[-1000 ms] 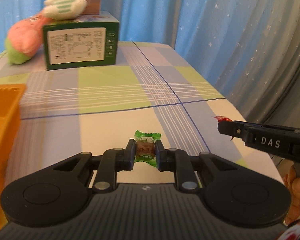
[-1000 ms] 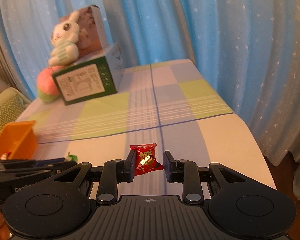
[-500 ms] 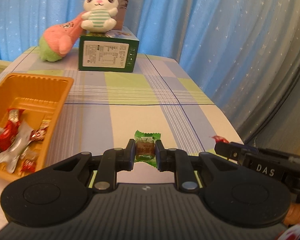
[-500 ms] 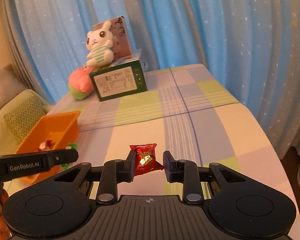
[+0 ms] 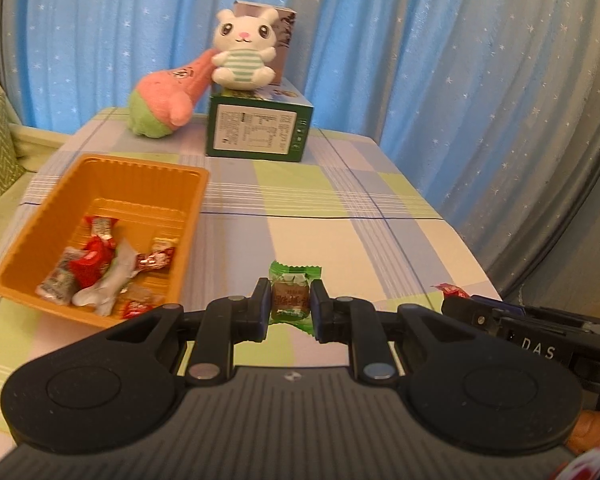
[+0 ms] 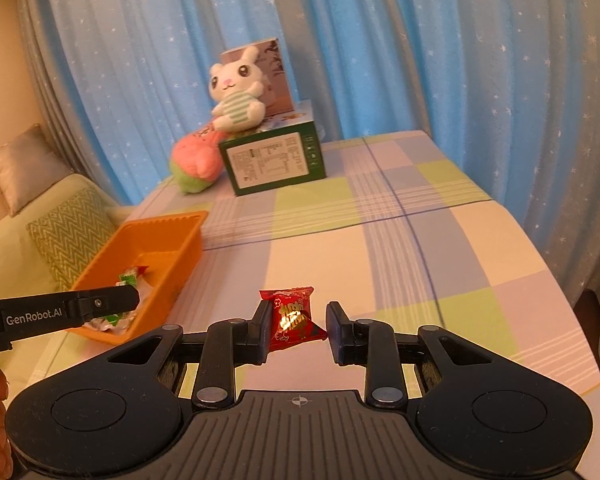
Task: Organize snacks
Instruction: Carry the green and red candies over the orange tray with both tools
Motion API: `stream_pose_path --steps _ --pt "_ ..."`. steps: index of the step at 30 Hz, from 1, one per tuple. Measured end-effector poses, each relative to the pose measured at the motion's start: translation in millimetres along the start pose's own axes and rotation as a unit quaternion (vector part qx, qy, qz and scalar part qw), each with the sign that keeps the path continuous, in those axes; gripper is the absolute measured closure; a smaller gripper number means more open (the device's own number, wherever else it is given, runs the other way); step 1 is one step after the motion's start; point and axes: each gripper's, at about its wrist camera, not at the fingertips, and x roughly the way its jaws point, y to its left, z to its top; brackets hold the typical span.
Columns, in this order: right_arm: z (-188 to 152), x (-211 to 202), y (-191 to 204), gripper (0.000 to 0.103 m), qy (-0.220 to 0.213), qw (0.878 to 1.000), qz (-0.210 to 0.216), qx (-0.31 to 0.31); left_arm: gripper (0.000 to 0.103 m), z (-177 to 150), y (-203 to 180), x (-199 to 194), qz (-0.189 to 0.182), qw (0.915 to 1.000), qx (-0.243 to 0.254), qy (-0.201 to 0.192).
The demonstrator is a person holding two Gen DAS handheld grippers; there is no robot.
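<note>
My left gripper is shut on a green-wrapped candy, held above the checked tablecloth just right of the orange tray. The tray holds several wrapped snacks. My right gripper is shut on a red-wrapped candy, which leans against its left finger and is clear of the table. In the right wrist view the left gripper shows at the left, its tip in front of the near end of the orange tray. In the left wrist view the right gripper shows at the right, with a person's hand behind it.
At the back of the table stands a green box with a white rabbit plush on top and a pink plush beside it. Blue starred curtains hang behind and to the right. A sofa with a cushion lies left of the table.
Both grippers have drawn back, risen and swung left, each still holding its candy. The orange tray with its snacks has come fully into both views.
</note>
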Motion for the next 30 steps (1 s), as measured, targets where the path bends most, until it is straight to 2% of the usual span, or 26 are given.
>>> stream_pose_path --steps 12,30 --pt "-3.3 7.2 53.8 0.074 0.009 0.999 0.033 -0.038 0.085 -5.7 37.0 -32.1 0.032 0.9994 -0.011 -0.005" --pt "-3.2 35.0 105.8 0.074 0.031 0.995 0.068 -0.072 0.085 -5.1 88.1 -49.7 0.068 0.9974 -0.026 -0.007"
